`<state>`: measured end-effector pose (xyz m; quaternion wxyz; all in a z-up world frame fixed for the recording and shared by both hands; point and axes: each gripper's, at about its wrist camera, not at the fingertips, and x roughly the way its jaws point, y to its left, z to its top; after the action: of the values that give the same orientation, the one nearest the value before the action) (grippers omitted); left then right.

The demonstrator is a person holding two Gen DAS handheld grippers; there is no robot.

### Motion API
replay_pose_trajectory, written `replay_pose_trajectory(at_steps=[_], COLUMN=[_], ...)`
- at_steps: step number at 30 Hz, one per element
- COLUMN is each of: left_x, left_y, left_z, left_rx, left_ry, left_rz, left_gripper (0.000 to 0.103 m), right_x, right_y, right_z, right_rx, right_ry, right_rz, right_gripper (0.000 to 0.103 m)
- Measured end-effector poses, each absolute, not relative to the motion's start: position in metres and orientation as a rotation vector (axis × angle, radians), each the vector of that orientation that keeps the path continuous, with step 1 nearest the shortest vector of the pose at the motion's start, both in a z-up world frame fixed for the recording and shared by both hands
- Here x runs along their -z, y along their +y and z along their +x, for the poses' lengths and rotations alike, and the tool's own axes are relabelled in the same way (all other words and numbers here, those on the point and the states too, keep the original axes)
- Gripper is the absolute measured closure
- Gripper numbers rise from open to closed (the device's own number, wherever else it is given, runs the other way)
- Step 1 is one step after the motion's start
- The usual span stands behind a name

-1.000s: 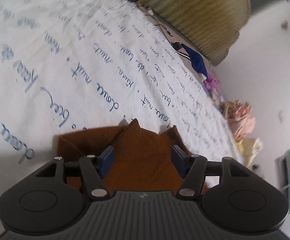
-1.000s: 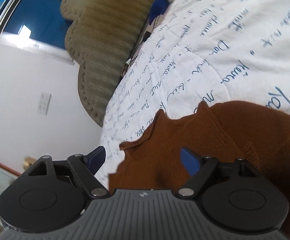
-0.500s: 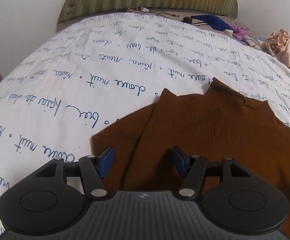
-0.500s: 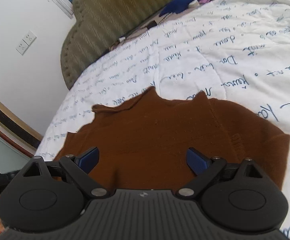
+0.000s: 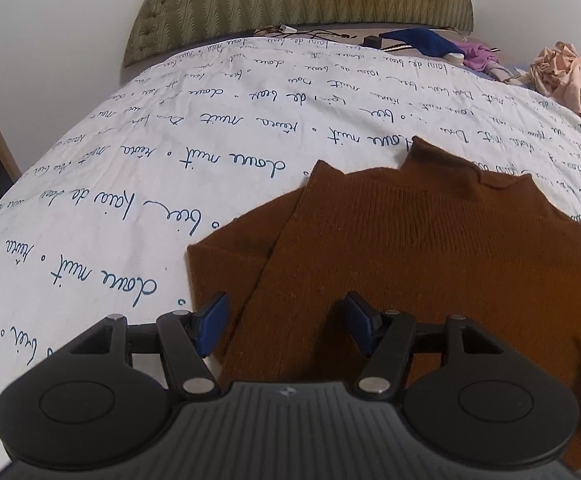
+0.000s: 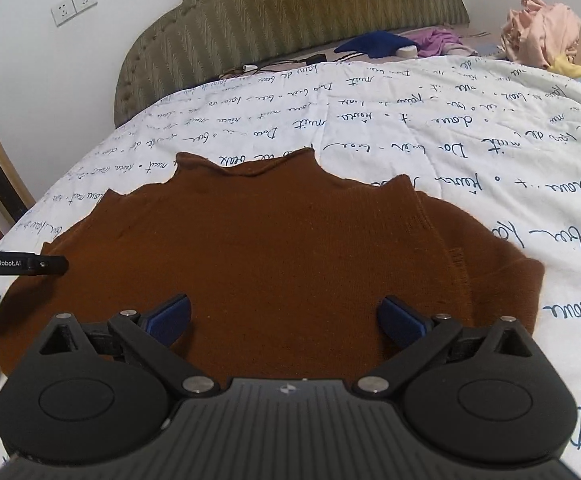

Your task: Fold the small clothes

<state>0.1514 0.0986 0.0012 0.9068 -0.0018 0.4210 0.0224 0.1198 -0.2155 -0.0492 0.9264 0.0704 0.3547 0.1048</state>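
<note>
Brown sweater point(image 6: 274, 248) is lying flat on the bed's white quilt point(image 5: 138, 184), collar toward the headboard point(image 6: 290, 12), bare quilt ringing its edges. Left claw point(image 5: 286, 322) and right claw point(image 6: 284, 318) are hovering over its near hem, both spreading, pinching nothing.

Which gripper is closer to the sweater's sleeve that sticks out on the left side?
Left. The left gripper, fingers opening with nothing pinched between them, hovers right over that sleeve of the brown sweater. The right gripper, also opening and empty, hovers over the sweater's middle.
</note>
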Motion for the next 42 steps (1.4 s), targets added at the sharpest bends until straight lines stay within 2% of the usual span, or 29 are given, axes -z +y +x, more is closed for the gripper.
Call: replay_pose_trajectory(at_steps=[10,16,21,27,38,42], left_x=[0.001,0.002,0.011,0.026,0.037,0.039], left_y=[0.095,0.098,0.107,0.118,0.113,0.117], left_z=[0.148,0.136,0.124,0.110,0.098,0.100], left_rx=[-0.060,-0.073,-0.089,-0.088,-0.102,-0.103], left_ry=[0.861,0.840,0.806,0.742,0.650,0.652], left_rz=[0.018,0.034,0.008,-0.047,-0.006,-0.036], left_gripper=[0.034,0.028,0.016,0.009,0.005,0.002], right_x=[0.044,0.048,0.056,0.067,0.071,0.075], right_y=[-0.206,-0.207,-0.199,-0.197,-0.191,-0.188], right_z=[0.106,0.101,0.098,0.090,0.068,0.068], right_rx=[-0.198,-0.168,-0.145,-0.131,-0.021,0.004], right_ry=[0.700,0.716,0.708,0.656,0.548,0.561], right_rz=[0.092,0.093,0.042,0.017,-0.039,-0.077], right_gripper=[0.000,0.000,0.000,0.000,0.000,0.000])
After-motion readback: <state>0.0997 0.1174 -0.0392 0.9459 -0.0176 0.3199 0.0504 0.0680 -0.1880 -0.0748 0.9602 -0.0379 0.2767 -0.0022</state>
